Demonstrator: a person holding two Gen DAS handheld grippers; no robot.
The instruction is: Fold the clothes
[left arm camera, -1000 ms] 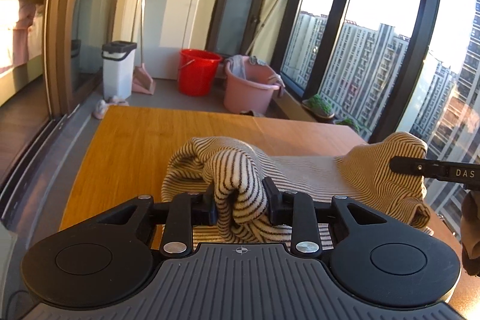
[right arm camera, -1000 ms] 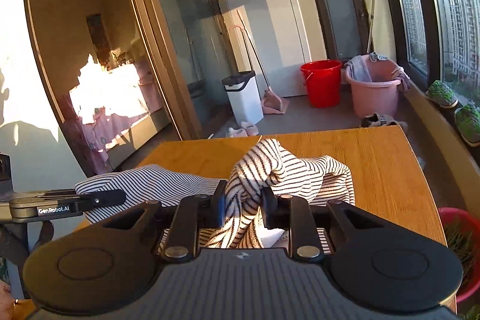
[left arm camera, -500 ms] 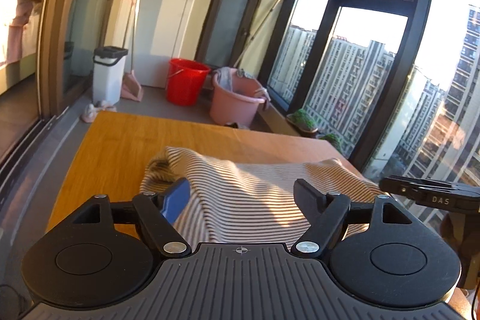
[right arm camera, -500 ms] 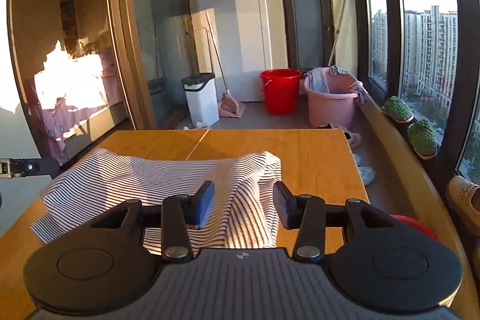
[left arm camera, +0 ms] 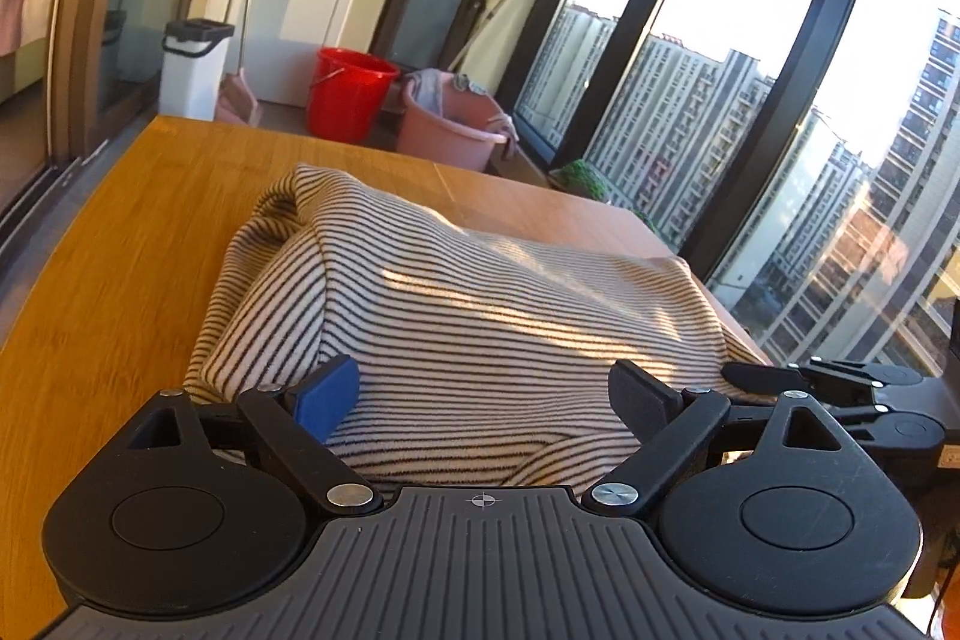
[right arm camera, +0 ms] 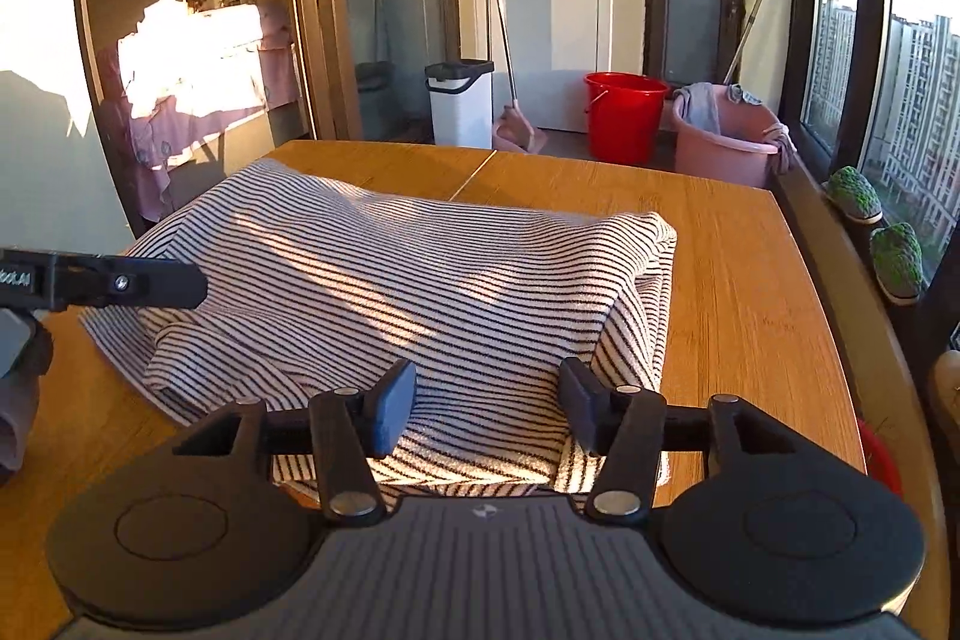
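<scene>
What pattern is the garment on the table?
Thin dark stripes on white; the garment shows best in the right wrist view.

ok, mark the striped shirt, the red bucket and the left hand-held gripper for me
striped shirt (right arm camera: pixel 384 268): right wrist view, middle of the top folded layer.
red bucket (right arm camera: pixel 624 124): right wrist view, front wall of the bucket.
left hand-held gripper (left arm camera: pixel 483 397): left wrist view, midway between its open fingertips, over the shirt.

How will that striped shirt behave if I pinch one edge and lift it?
The striped shirt would probably droop: it lies in soft, rounded folds. It looks light, being thin knit. The stacked layers at its right edge may slide apart on the wooden table.
</scene>
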